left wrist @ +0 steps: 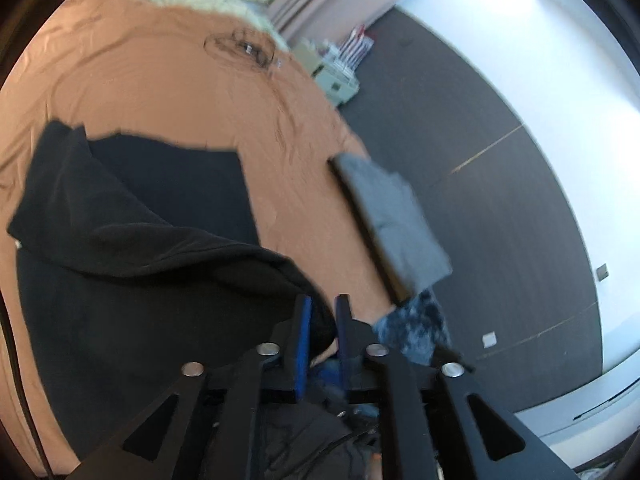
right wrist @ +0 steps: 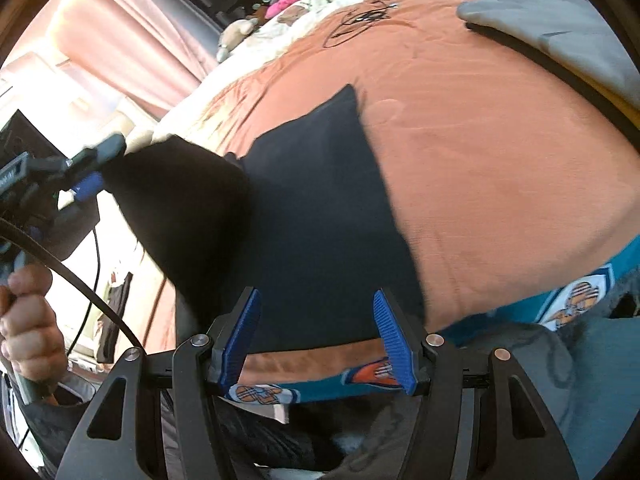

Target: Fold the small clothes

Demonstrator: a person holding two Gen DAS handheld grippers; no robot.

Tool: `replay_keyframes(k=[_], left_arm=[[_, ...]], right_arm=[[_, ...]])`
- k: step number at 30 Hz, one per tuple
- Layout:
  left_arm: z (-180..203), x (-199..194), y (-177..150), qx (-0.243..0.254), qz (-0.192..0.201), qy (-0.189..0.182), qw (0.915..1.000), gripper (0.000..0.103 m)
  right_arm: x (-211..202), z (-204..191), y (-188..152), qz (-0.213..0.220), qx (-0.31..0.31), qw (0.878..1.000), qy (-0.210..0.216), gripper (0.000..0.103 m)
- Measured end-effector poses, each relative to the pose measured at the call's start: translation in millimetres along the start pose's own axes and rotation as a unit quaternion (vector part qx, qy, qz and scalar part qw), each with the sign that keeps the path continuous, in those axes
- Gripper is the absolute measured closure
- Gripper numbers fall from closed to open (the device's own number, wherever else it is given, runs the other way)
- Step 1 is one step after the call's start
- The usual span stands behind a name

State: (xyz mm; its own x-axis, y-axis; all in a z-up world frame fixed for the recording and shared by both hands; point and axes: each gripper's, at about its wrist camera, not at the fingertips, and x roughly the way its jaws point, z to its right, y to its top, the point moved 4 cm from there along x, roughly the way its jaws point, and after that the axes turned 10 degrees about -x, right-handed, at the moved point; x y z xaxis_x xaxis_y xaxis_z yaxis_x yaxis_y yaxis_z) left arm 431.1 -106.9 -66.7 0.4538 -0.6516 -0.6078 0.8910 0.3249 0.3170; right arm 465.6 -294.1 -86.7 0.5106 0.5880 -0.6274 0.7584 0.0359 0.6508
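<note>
**Black garment half folded on the orange bedspread**

Black garment (right wrist: 320, 216) lies spread on the orange bedspread (right wrist: 500, 168), its lower hem close to the near edge of the bed; one side is lifted and carried over the rest, so the step in hand looks like a fold across the middle.

Left gripper (left wrist: 322, 312) has its blue pads only a little apart with dark cloth between them; whether they press on it or have let go, I cannot tell; from the right wrist view the same tool reaches in from the left with the raised flap hanging from its tip; a hand (right wrist: 28, 320) grips its handle at the left edge of that view.

Right gripper (right wrist: 316, 320) hovers over the near hem with fingers spread wide and nothing between them.

Next, I judge, the raised flap needs laying flat with its edge matched to the far side, then smoothing.

Room is good: bare bedspread runs toward the far corner; a folded grey stack (left wrist: 396, 224) sits along the right edge and a coiled cable (left wrist: 240, 46) lies well away at the far end; teal patterned cloth (right wrist: 576, 296) crowds the near edge.
</note>
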Motion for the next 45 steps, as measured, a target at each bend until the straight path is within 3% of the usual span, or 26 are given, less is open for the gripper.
replay_keyframes(k=[1,3,5,13,21,27,30,32,34,37,40,42,45], left_arm=[[-3,3,-2,-0.007,-0.007,-0.004,0.9999,0.076],[-13,0,-3,-0.021,-0.004,-0.007,0.9997,0.045],[-23,-12,-1,-0.026,0.015,0.0,0.9996,0.038],[-81,-64,1,-0.05,0.06,0.062,0.995,0.038],[-154,-85,-18,-0.1,0.058,0.123,0.9856,0.038],[-189,-77,-39,-0.125,0.038,0.151,0.9798,0.038],[-199,-70,-50,-0.132,0.024,0.149,0.9797,0.038],[-205,-64,-57,-0.135,0.017,0.145,0.98,0.038],[-207,-58,-61,-0.132,0.009,0.146,0.9804,0.039],[-205,-48,-65,-0.113,0.003,0.156,0.9813,0.04],[-198,-43,-64,-0.089,-0.004,0.177,0.98,0.05],[-195,-38,-65,-0.08,-0.016,0.188,0.9787,0.067],[-195,-37,-67,-0.066,-0.013,0.207,0.9759,0.08]], right_arm=[[-4,-2,0,-0.002,-0.001,1.0,-0.004,0.046],[-11,-7,0,-0.005,-0.006,1.0,-0.008,0.046],[-13,-12,2,-0.009,-0.013,1.0,-0.015,0.046],[9,-39,21,-0.036,-0.092,0.994,-0.047,0.046],[46,-54,41,-0.081,-0.172,0.978,-0.087,0.049],[79,-63,48,-0.117,-0.216,0.964,-0.107,0.061],[88,-62,50,-0.124,-0.216,0.962,-0.113,0.074],[90,-60,54,-0.119,-0.21,0.964,-0.11,0.09],[88,-59,55,-0.116,-0.188,0.971,-0.093,0.099],[77,-61,53,-0.103,-0.172,0.977,-0.076,0.1],[63,-61,49,-0.094,-0.146,0.984,-0.049,0.1],[56,-59,45,-0.094,-0.132,0.986,-0.039,0.1],[46,-56,39,-0.091,-0.119,0.988,-0.031,0.101]])
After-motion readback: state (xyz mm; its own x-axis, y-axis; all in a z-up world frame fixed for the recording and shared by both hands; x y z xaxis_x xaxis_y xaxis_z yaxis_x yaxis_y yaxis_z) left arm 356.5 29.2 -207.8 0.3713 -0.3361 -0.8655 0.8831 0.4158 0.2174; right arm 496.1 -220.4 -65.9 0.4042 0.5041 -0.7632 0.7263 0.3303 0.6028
